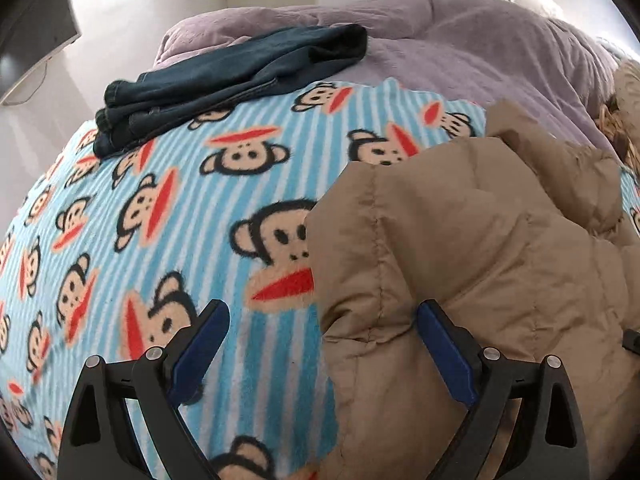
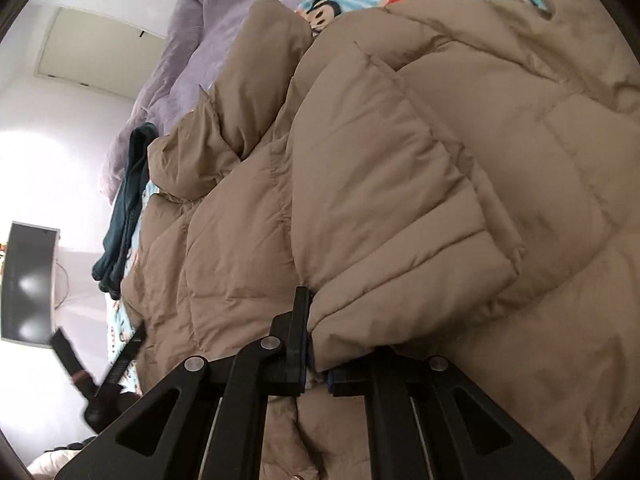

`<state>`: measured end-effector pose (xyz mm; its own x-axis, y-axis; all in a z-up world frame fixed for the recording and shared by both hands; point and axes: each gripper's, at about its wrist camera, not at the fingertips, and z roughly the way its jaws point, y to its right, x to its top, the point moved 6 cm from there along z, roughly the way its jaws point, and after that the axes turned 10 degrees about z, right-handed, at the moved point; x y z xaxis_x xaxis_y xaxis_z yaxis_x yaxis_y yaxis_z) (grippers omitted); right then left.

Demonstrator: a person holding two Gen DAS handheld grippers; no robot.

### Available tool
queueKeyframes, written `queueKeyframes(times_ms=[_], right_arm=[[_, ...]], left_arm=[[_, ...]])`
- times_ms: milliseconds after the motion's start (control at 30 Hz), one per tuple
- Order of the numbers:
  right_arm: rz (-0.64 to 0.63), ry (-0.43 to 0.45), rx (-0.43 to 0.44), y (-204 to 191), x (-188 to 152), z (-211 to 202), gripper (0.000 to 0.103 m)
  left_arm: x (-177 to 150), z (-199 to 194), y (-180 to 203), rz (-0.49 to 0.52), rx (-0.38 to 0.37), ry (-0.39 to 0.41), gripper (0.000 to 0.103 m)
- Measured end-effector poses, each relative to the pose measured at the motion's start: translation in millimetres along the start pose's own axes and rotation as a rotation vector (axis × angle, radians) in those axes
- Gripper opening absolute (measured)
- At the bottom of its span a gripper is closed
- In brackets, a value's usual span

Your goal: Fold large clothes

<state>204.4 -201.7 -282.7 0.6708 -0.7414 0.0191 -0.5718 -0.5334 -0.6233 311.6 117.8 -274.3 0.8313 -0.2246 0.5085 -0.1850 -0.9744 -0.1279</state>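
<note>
Bed (image 1: 460, 40) under a rumpled lilac duvet, overlaid by a blue-striped monkey-print fleece blanket (image 1: 168, 208)

Tan quilted puffer jacket (image 1: 480, 248) spread over the blanket's right part in the left wrist view, filling most of the right wrist view, one padded sleeve (image 2: 400, 208) folded across the body

Folded dark jeans (image 1: 224, 80) at the blanket's far edge, partly on the duvet, well apart from the jacket

Left gripper (image 1: 323, 314) spread wide, blue pads bare, one finger over the blanket, the other over the jacket's edge, nothing pinched

Right gripper (image 2: 316, 372) pressed together on a fold of the jacket at the sleeve's cuff end, fabric bunched between the fingers
</note>
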Motion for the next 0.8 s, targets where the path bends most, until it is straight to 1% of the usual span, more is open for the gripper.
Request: queueKeyframes(times_ms=[33, 100, 167, 200, 233, 267, 300, 333, 367, 400, 433, 467, 500, 533, 567, 600, 667, 700, 767, 800], right_arm=[[-0.004, -0.001, 0.002, -2, -3, 2, 0.008], [-0.017, -0.001, 0.008, -6, -4, 8, 0.008], [0.002, -0.004, 0.009, -5, -3, 13, 0.008], [0.015, -0.009, 0.013, -4, -5, 11, 0.011], [0.024, -0.016, 0.005, -3, -6, 6, 0.018], [0.02, -0.01, -0.012, 1, -8, -2, 0.022], [0.002, 0.011, -0.042, 3, -7, -14, 0.037], [-0.02, 0.041, -0.078, 6, -6, -26, 0.053], [-0.043, 0.084, -0.123, 9, -5, -40, 0.054], [-0.062, 0.14, -0.171, 14, -2, -56, 0.054], [-0.074, 0.183, -0.206, 17, 0, -69, 0.05], [-0.083, 0.233, -0.234, 20, 3, -84, 0.043], [-0.086, 0.259, -0.235, 19, 5, -93, 0.022], [-0.097, 0.279, -0.227, 16, 8, -100, 0.017], [-0.121, 0.294, -0.213, 9, 10, -104, 0.017], [-0.153, 0.295, -0.198, 1, 11, -104, 0.017], [-0.238, 0.268, -0.178, -16, 8, -96, 0.017], [-0.263, 0.252, -0.173, -20, 6, -91, 0.017], [-0.309, 0.224, -0.191, -26, 3, -75, 0.017], [-0.323, 0.21, -0.215, -22, 1, -66, 0.017]], left_arm=[[0, 2, -2, -0.009, -0.001, -0.004, 0.097], [0, 8, -4, -0.005, -0.001, -0.02, 0.097], [2, 5, -5, -0.005, 0.0, -0.042, 0.097], [6, -1, -8, -0.007, 0.002, -0.045, 0.097], [9, -8, -10, -0.011, -0.005, -0.032, 0.097], [12, -15, -14, -0.022, -0.02, -0.012, 0.097], [16, -23, -20, -0.041, -0.043, 0.011, 0.097], [19, -28, -28, -0.069, -0.065, 0.025, 0.097], [21, -30, -34, -0.092, -0.08, 0.029, 0.097], [24, -30, -43, -0.133, -0.102, 0.025, 0.097], [25, -30, -50, -0.163, -0.119, 0.02, 0.097], [25, -28, -56, -0.195, -0.142, 0.013, 0.096], [25, -28, -60, -0.217, -0.159, 0.004, 0.094], [22, -28, -60, -0.226, -0.171, -0.003, 0.094], [20, -30, -59, -0.224, -0.18, -0.007, 0.094], [15, -34, -55, -0.2, -0.193, -0.01, 0.094], [7, -43, -45, -0.142, -0.195, -0.003, 0.094], [1, -49, -36, -0.095, -0.196, 0.002, 0.094], [-9, -50, -23, -0.013, -0.167, -0.015, 0.094], [-16, -45, -15, 0.049, -0.116, -0.038, 0.094]])
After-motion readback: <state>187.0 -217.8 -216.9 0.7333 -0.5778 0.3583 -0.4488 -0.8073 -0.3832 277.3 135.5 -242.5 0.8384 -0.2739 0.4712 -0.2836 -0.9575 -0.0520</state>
